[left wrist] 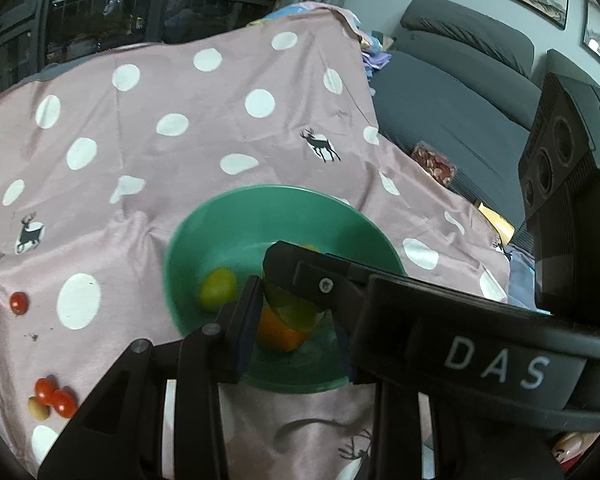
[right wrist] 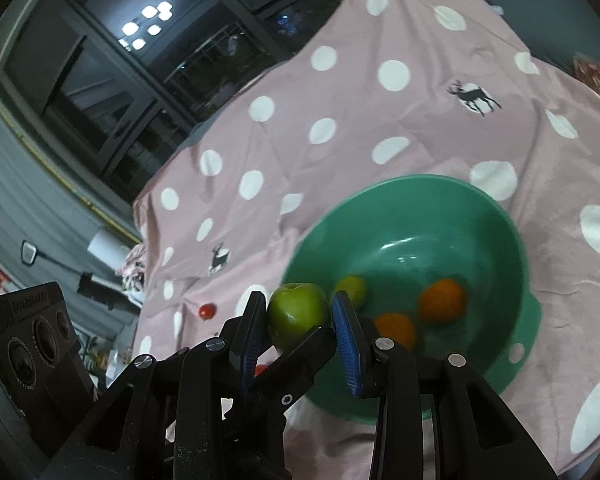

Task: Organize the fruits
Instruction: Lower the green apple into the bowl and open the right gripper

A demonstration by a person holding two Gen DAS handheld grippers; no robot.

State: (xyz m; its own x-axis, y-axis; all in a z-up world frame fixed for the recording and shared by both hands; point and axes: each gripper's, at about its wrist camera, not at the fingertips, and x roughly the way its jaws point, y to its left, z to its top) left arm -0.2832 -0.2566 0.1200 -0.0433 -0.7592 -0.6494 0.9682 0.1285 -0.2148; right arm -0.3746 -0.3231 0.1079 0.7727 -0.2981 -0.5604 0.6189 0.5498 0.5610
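Left wrist view: the left gripper (left wrist: 292, 320) is hovering low at centre frame over the green bowl (left wrist: 204, 224). Its left finger is showing clearly, but the right gripper's black body is crossing in front of the other one, so I cannot tell whether its jaws are apart or holding anything. A green apple (left wrist: 296, 312) is peeking out under that crossing body, with an orange (left wrist: 276, 334) below it and a yellow-green fruit (left wrist: 219, 289) to its left in the bowl. On the pink dotted cloth (left wrist: 160, 92), at lower left, three red cherry tomatoes (left wrist: 56, 396) are lying, one apart higher up, plus one small yellowish fruit (left wrist: 38, 407).

Right wrist view: the right gripper (right wrist: 300, 312) is clamping the green apple (right wrist: 298, 314) between its blue pads (right wrist: 350, 344), at lower centre, right at the green bowl's (right wrist: 512, 232) near-left rim. Inside are lying two oranges (right wrist: 442, 300) and one yellow-green fruit (right wrist: 352, 288). One tomato (right wrist: 207, 311) is showing on the cloth at left.

The step in hand looks like delivering the apple; next it calls for carrying it over the rim, lowering, and parting the pads gently.
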